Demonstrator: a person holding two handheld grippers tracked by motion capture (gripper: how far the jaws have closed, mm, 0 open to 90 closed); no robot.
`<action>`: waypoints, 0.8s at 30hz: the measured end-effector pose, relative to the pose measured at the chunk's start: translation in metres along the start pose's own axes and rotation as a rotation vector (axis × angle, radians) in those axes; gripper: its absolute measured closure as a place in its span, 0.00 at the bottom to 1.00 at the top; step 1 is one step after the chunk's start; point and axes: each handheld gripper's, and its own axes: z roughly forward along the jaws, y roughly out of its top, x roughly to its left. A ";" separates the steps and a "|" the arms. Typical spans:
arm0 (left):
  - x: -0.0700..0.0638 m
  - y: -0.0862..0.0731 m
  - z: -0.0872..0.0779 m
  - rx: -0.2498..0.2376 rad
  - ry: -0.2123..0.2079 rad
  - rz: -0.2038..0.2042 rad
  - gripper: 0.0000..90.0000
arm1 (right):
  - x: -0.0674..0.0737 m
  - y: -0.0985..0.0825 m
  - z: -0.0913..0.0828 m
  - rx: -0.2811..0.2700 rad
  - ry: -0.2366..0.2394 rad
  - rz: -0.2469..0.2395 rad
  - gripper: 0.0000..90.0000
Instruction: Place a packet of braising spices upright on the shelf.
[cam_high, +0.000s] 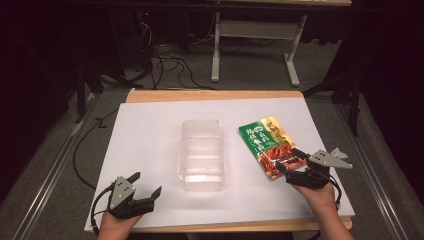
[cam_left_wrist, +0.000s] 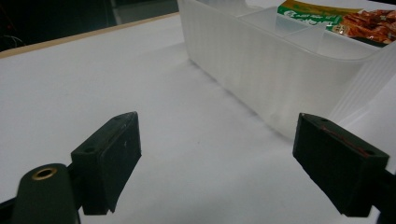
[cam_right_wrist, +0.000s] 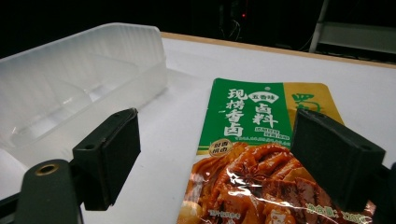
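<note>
A clear plastic bin (cam_high: 201, 154) with inner dividers stands in the middle of the white table (cam_high: 150, 130). To its right lies a flat green and orange food pouch (cam_high: 268, 145), printed with braised meat. My right gripper (cam_high: 289, 163) is open at the pouch's near end, its jaws wide on either side of the pouch (cam_right_wrist: 252, 154) and not pressing on it. My left gripper (cam_high: 146, 186) is open near the front left edge, apart from the bin (cam_left_wrist: 280, 70), with nothing between its jaws.
The table's wooden rim (cam_high: 215, 95) shows at the far edge. Beyond it are a dark floor with cables (cam_high: 165, 60) and a white table frame (cam_high: 255, 40). A small pale scrap (cam_high: 340, 151) lies by the right gripper.
</note>
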 end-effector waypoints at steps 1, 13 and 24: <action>0.001 0.000 0.001 0.002 -0.001 -0.004 0.18 | -0.001 -0.001 0.001 0.003 0.002 -0.003 0.18; 0.001 0.000 0.003 0.005 0.001 -0.005 0.18 | 0.008 0.001 0.001 0.007 0.009 -0.065 0.16; -0.001 0.000 0.006 0.011 -0.011 0.010 0.18 | -0.015 -0.004 0.000 0.060 -0.068 0.001 0.15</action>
